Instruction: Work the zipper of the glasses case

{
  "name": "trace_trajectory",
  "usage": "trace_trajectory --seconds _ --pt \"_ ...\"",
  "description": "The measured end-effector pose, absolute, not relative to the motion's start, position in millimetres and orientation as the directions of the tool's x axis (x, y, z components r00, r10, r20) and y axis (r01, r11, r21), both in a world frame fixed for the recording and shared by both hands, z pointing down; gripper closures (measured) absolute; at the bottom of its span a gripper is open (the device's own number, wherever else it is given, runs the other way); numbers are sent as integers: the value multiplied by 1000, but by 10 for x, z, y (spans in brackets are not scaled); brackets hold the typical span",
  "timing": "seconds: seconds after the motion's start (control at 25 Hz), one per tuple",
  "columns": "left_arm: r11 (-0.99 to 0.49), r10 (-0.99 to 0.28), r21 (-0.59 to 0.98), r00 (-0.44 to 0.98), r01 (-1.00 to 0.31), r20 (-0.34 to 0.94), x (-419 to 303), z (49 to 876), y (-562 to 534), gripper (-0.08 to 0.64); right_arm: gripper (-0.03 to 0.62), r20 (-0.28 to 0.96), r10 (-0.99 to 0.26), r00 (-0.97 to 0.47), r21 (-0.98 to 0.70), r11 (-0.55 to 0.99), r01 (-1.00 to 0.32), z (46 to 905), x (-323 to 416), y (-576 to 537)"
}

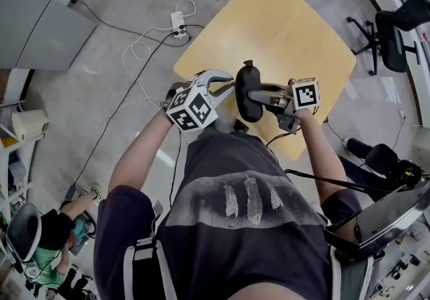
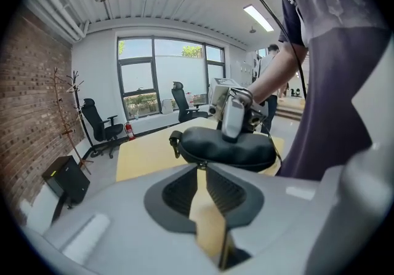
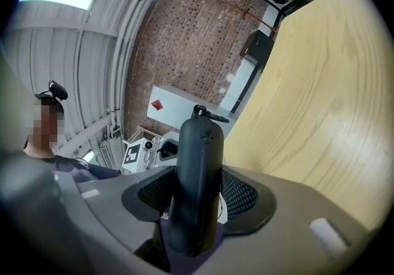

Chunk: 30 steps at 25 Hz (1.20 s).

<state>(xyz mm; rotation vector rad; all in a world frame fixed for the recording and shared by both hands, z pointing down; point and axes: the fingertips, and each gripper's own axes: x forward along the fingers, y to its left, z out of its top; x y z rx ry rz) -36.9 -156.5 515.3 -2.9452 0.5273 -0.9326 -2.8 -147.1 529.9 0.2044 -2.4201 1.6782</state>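
Glasses case (image 1: 249, 94), zipper pull (image 2: 201, 165) barely discernible

Hard to read
I can't tell whether my left gripper (image 2: 200, 171) pinches the tiny zipper pull (image 2: 201, 165); my right gripper (image 3: 197, 192) hides the glasses case's (image 3: 197, 144) near end.

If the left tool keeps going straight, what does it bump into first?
The glasses case, held in the right tool; it looks to be right at the tips of the left tool.
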Motion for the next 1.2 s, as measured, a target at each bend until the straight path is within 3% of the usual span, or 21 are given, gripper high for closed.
trace_trajectory --seconds 0.48,1.2 --pt "-950 -298 -107 760 -292 578 -380 5164 -1539 560 362 255 -28 -967 -912 324 -250 5296 -24 -1495" --pt "-946 -277 -28 762 -323 585 -373 5171 -1515 560 370 206 -226 -952 -927 266 -263 5192 -14 -1815"
